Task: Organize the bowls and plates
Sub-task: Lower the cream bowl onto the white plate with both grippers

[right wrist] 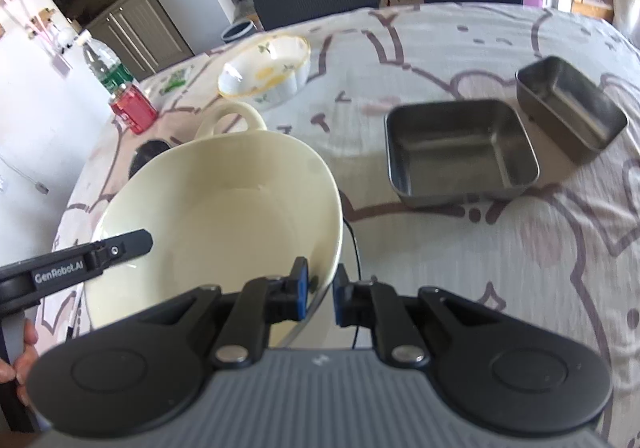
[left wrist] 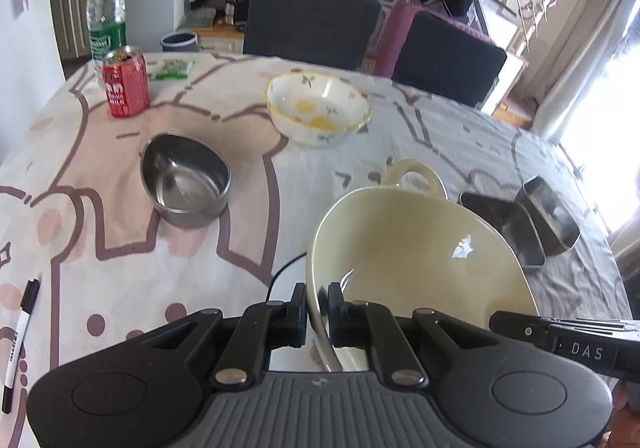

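Note:
A large cream bowl (left wrist: 420,248) (right wrist: 224,216) with a loop handle on its far side sits low over the patterned tablecloth, between both grippers. My left gripper (left wrist: 317,300) is shut on the bowl's near left rim. My right gripper (right wrist: 321,288) has its blue pads on either side of the right rim, shut on it. A floral ceramic bowl (left wrist: 318,108) (right wrist: 266,68) stands beyond the cream bowl. An oval steel bowl (left wrist: 186,178) lies to the left. Two square steel trays (right wrist: 460,152) (right wrist: 572,104) rest on the right.
A red can (left wrist: 126,84), a water bottle (left wrist: 106,12) and a green packet stand at the far left. A marker pen (left wrist: 20,336) lies near the left table edge. A black cable runs under the cream bowl. Two dark chairs (left wrist: 312,24) stand behind the table.

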Demonstrator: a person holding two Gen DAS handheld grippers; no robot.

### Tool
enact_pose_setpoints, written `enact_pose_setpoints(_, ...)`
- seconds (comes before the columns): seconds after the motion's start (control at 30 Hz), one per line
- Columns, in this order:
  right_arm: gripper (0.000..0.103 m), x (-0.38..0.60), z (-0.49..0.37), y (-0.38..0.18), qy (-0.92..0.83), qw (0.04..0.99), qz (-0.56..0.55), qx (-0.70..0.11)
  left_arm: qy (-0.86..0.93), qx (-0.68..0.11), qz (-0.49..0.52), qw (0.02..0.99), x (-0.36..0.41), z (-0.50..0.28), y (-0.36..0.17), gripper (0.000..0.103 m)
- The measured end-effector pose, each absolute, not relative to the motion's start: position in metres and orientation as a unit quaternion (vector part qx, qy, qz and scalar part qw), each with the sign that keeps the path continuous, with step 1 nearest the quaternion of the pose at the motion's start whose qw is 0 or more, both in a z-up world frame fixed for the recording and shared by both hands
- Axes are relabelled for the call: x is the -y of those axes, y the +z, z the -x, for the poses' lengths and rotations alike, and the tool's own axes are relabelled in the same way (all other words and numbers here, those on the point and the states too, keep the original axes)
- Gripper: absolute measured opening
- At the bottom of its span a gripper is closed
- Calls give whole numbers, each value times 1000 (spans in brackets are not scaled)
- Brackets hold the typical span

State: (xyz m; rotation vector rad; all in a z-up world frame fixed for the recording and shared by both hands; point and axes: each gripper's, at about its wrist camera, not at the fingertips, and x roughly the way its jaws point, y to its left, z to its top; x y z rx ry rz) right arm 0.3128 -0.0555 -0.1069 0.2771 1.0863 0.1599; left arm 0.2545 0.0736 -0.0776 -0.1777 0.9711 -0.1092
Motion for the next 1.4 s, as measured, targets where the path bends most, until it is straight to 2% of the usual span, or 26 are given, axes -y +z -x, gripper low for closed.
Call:
enact_pose_setpoints(0.47, 15, 47, -321, -125, 68, 815, -113, -565, -52, -523, 69, 848, -74, -265, -104, 13)
enact_pose_setpoints(1.4, 17, 44, -335, -138, 68, 797, -112, -589, -49, -555, 57, 829, -75, -279, -121, 16)
